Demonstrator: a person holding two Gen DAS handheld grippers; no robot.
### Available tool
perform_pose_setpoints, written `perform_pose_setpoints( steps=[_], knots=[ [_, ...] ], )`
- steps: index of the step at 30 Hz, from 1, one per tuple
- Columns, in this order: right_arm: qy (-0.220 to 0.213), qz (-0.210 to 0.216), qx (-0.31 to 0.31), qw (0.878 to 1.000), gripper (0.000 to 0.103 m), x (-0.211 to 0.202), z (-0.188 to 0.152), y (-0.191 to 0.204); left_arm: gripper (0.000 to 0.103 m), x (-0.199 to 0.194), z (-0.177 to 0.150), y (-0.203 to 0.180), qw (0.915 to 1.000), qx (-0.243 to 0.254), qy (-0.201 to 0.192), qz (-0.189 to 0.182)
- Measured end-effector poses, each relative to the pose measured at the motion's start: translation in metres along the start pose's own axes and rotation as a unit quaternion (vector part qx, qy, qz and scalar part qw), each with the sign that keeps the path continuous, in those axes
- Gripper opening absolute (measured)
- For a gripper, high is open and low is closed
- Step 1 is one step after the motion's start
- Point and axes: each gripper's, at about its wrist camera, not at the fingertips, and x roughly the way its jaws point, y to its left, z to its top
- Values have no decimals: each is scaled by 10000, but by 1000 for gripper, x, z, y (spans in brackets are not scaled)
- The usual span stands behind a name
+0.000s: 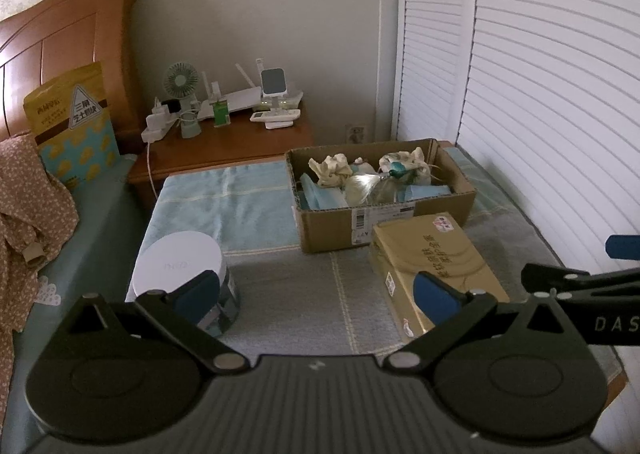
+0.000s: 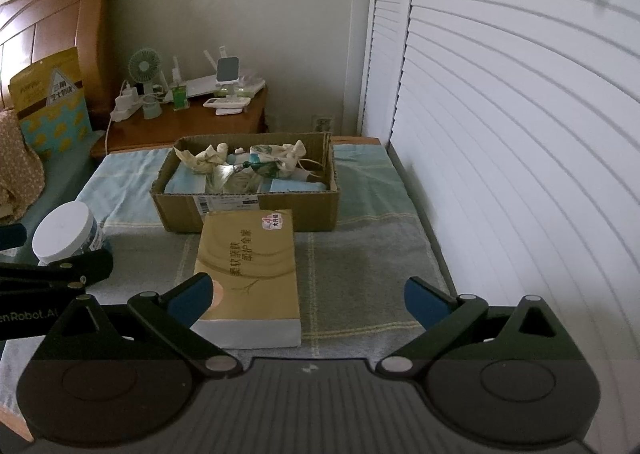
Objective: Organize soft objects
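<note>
An open cardboard box (image 1: 460, 194) (image 2: 248, 214) stands on a towel-covered surface and holds several soft items: cream cloth bundles (image 1: 334, 170) (image 2: 208, 160), a tassel (image 1: 362, 186) and folded blue cloth (image 1: 320, 196) (image 2: 188, 180). A gold tissue pack (image 1: 436, 266) (image 2: 248, 270) lies in front of the box. My left gripper (image 1: 316, 294) is open and empty, low over the towel. My right gripper (image 2: 308, 300) is open and empty, with its left fingertip (image 2: 192, 296) over the pack's near left corner.
A white-lidded jar (image 1: 180, 270) (image 2: 64, 232) stands left of the pack. A wooden nightstand (image 1: 224, 150) (image 2: 180, 126) with a fan and chargers is behind. A bed with floral cloth (image 1: 28, 206) lies left. White louvred doors (image 2: 520, 134) close the right side.
</note>
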Motion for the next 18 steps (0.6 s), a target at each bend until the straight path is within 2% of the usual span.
perform_pose_setpoints(
  steps=[18],
  knots=[
    [-76,-44,-2,10000,103,-5,1,-1,102,-2,1,-1,10000,-4,5,-19]
  ],
)
